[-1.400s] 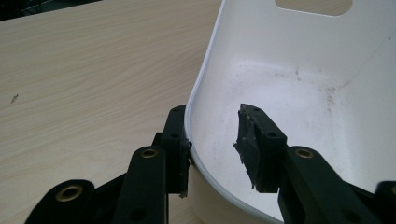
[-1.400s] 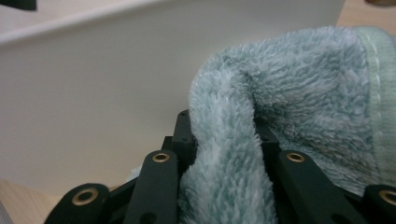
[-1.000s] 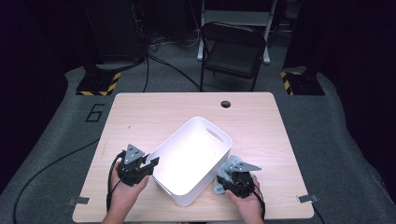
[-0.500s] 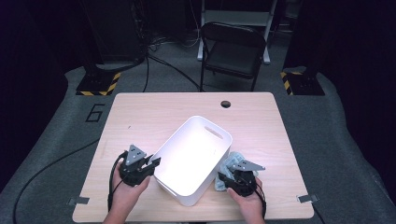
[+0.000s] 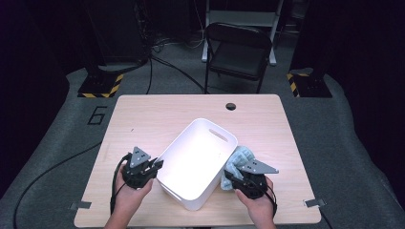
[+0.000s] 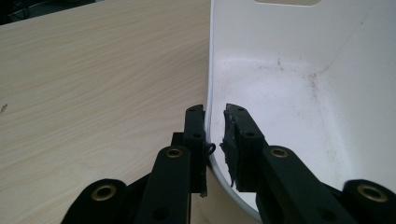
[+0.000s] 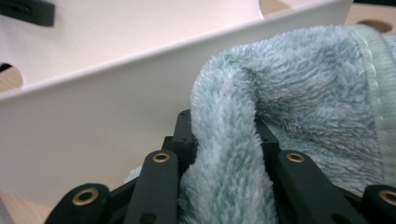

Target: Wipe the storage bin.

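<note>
A white plastic bin (image 5: 210,126) stands askew in the middle of the wooden table (image 5: 143,114). My left gripper (image 5: 156,167) is at its near-left corner. In the left gripper view the jaws (image 6: 215,114) have just been closing and now pinch the bin's wall (image 6: 289,46), one jaw outside and one inside. My right gripper (image 5: 227,179) is at the bin's right side, shut on a fluffy light blue towel (image 5: 239,155). In the right gripper view a fold of the towel (image 7: 303,93) bulges up between the jaws (image 7: 224,121), close against the bin's outer wall (image 7: 116,93).
The bin's inside looks bare, with faint brown marks on its floor (image 6: 299,98). A cable hole (image 5: 231,106) sits near the table's far edge. A black folding chair (image 5: 236,52) stands behind the table. Bare wood lies left of and beyond the bin.
My right gripper has risen and the blue towel now shows beside the bin. My left gripper has stayed at the bin's corner.
</note>
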{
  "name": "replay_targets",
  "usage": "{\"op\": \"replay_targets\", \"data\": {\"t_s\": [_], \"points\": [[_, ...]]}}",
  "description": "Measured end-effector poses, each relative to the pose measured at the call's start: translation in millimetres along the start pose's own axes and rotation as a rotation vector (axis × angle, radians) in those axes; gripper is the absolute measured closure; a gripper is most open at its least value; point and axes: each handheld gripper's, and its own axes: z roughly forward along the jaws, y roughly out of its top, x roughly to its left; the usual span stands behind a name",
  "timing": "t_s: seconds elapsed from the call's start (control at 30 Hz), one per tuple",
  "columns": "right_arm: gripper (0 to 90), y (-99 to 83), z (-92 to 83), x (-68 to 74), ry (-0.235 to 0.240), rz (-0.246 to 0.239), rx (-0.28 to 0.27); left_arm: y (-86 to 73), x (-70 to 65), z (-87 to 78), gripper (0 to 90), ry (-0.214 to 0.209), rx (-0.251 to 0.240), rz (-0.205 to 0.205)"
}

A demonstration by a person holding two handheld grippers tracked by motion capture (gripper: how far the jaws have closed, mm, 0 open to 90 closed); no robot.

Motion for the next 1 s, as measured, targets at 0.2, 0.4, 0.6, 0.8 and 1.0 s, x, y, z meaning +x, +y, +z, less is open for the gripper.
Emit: {"op": "replay_targets", "data": {"t_s": [0.2,0.4,0.6,0.8,1.0], "points": [[70.0,9.4,-8.5,4.5,0.01,-0.018,-0.021,0.4,-0.5,-0.2,80.6,0.002,0.004,0.012],[70.2,5.2,-3.9,-1.7,0.034,-0.007,-0.005,1.5,2.8,0.9,80.1,-0.036,0.006,0.01],[70.2,0.0,1.6,-2.5,0.039,0.0,0.023,1.3,2.7,0.8,80.2,-0.037,0.005,0.01],[70.2,-12.2,13.2,-8.0,0.051,0.03,0.068,1.1,2.9,0.8,80.1,-0.039,0.003,0.01],[70.1,-31.5,28.1,-8.8,0.064,0.053,0.145,1.0,3.1,0.8,80.2,-0.039,0.002,0.005]]}}
